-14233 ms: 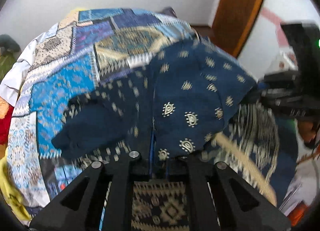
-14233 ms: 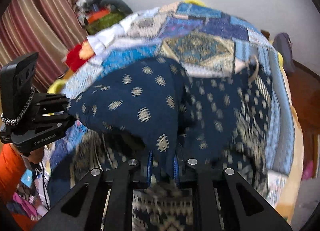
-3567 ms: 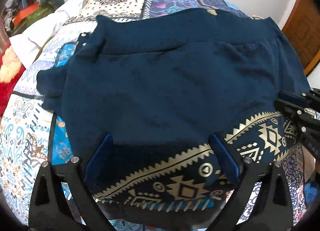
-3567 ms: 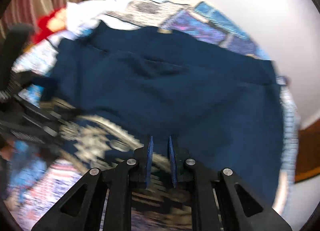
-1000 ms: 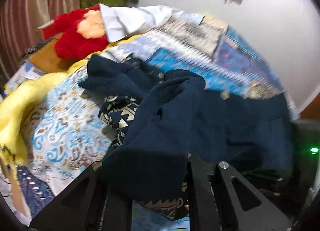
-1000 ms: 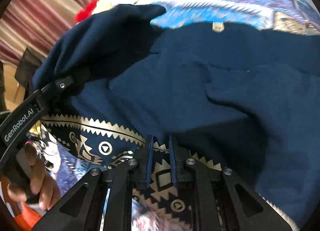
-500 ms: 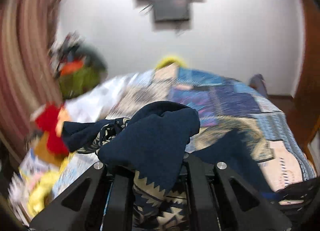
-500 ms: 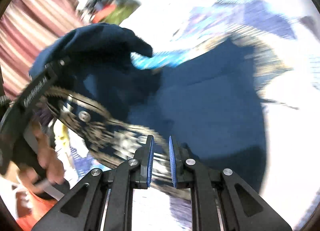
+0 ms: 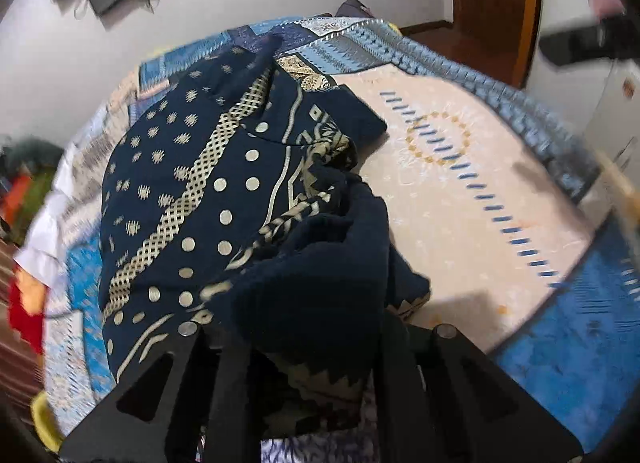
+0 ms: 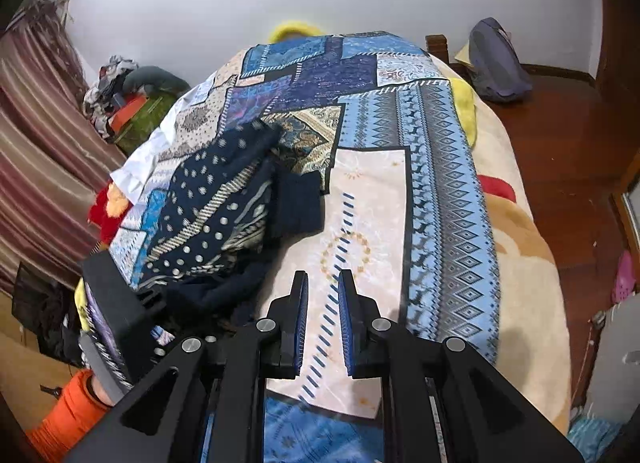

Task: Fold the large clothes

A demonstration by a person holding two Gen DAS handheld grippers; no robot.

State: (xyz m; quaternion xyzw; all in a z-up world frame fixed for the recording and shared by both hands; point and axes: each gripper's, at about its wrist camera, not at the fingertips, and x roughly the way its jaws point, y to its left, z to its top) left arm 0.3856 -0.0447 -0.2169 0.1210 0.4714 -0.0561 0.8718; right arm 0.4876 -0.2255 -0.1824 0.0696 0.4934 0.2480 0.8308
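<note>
Bed [image 10: 448, 199]: patchwork cover, garment [image 9: 192, 191] bunched.
Left gripper [image 9: 304, 343]: loosening on garment.
Right gripper [image 10: 322, 323]: clenched, empty.
Risk: cloth slips, my fold collapses.

The navy garment [image 9: 192, 191] is soft matt cloth with cream printed dots and bands. The patchwork bedspread [image 10: 440, 167] is smooth printed cotton-like fabric. The right claw [image 10: 323, 327] is matt black plastic with blue pads and shiny metal screws. The floor [image 10: 568, 135] is glossy reddish wood.
</note>
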